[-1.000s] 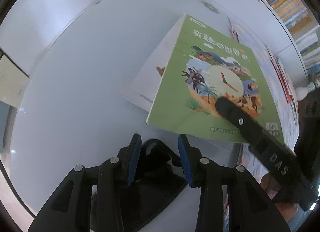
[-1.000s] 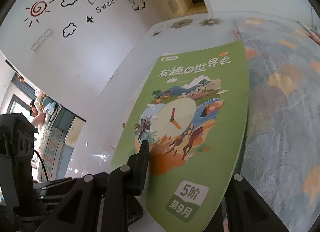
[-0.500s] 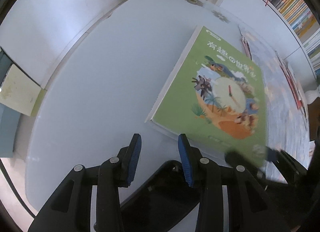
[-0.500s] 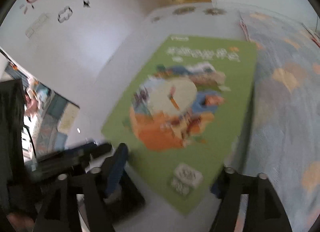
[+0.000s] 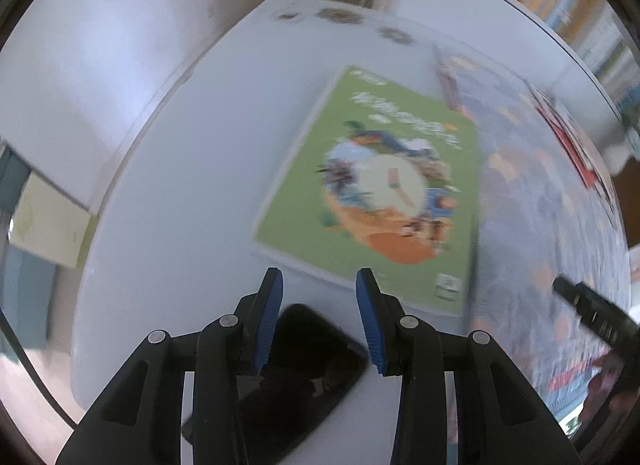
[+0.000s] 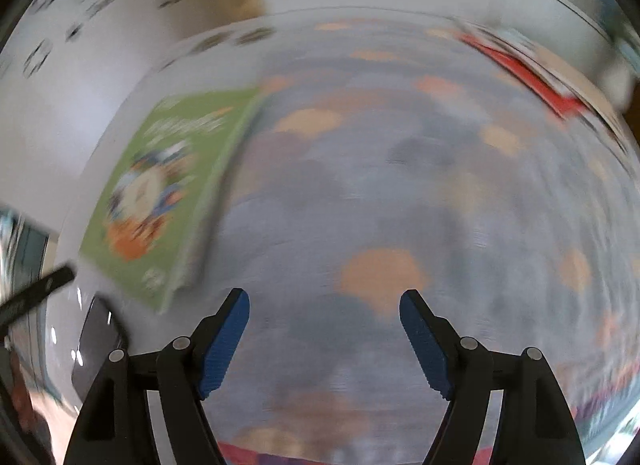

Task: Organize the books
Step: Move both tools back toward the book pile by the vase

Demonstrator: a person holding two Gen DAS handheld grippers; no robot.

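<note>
1. The green book (image 5: 372,189) lies flat and face up on the white counter (image 5: 192,169), free of both grippers. In the left wrist view it sits at about 1 o'clock from the left gripper (image 5: 319,281); in the right wrist view it sits at about 10 o'clock from the right gripper (image 6: 324,301).

2. The left gripper is empty, its jaws at a moderate gap over the counter. The right gripper is also empty, its jaws spread wide over the patterned cloth (image 6: 400,185).

3. As a judgement: this book looks placed, its long right edge running along the edge of the cloth. More books remain, with a red-edged group (image 6: 532,81) at about 1 o'clock in the right wrist view, so the task seems partly done at best. How many are left cannot be told through the blur.

4. The green book is a thin, large-format softcover with a smooth, probably glossy cover bearing a round clock-like picture. It should slide easily and flex if lifted by one corner.

5. The counter is smooth, hard and slightly reflective, with a rounded edge. The cloth is blue-grey with orange patches and looks soft and matte.

6. A dark phone (image 5: 296,377) with a glossy screen and rounded corners lies just below the left gripper, near the book's lower edge.
</note>
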